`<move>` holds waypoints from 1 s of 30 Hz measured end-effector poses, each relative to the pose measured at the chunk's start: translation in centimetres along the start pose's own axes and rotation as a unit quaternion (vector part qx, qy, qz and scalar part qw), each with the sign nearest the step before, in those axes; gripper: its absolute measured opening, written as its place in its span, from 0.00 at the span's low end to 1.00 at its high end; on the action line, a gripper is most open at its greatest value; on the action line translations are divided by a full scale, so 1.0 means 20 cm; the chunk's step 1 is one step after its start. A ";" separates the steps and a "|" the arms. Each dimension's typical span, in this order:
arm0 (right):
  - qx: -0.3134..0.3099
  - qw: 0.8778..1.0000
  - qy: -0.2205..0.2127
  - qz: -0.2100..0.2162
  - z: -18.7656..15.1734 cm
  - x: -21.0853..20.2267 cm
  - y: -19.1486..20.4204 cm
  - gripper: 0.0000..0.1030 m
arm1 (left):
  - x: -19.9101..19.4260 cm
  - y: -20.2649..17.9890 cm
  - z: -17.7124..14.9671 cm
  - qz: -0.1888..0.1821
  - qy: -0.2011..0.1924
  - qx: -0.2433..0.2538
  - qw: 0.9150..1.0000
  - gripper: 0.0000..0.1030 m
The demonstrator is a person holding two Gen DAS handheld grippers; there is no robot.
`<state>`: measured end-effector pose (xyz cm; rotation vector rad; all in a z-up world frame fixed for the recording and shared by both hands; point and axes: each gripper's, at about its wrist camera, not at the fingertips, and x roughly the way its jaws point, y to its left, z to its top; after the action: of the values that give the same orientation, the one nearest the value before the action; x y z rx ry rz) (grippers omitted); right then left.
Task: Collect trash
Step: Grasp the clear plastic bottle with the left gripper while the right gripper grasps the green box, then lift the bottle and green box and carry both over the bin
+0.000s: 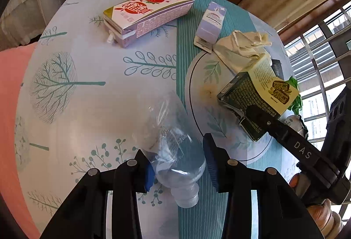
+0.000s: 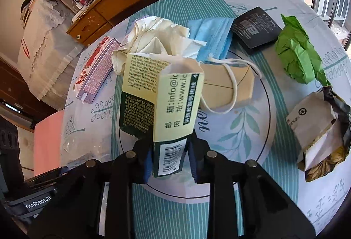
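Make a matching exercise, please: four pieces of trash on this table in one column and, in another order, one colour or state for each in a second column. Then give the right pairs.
Things:
1. plastic bottle
2. snack box
3. face mask
4. crumpled paper by the window

Colours or states:
A. green
B. pale yellow and dark green, clamped in the right tongs
C. light blue, lying flat, white ear loops
D. clear, lying on its side between the left tongs

Pairs: 1-D, 2-B, 3-C, 4-A
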<state>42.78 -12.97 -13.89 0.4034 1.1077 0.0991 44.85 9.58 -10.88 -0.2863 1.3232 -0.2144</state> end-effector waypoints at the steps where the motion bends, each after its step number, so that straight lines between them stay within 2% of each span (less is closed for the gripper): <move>1: -0.004 1.000 -0.001 0.002 -0.01 -0.01 0.01 0.22 | -0.01 -0.01 0.00 0.001 -0.004 0.005 1.000 0.38; 6: -0.015 1.000 -0.006 0.008 -0.10 -0.10 0.09 0.22 | -0.15 -0.06 -0.04 0.006 -0.023 0.025 0.999 0.38; 15: -0.056 0.998 -0.035 0.016 -0.29 -0.49 0.18 0.22 | -0.44 -0.11 -0.21 0.015 -0.056 0.029 0.998 0.37; 22: -0.092 0.993 -0.062 0.033 -0.45 -0.91 0.15 0.22 | -0.73 -0.24 -0.47 0.033 -0.101 0.038 0.994 0.37; 30: -0.128 0.987 -0.081 0.055 -0.69 -1.32 0.06 0.22 | -1.03 -0.42 -0.87 0.052 -0.158 0.037 0.985 0.37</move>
<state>18.81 -15.50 3.64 0.2377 0.8988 0.2988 23.26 6.71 7.11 -0.1795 1.0107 -0.1232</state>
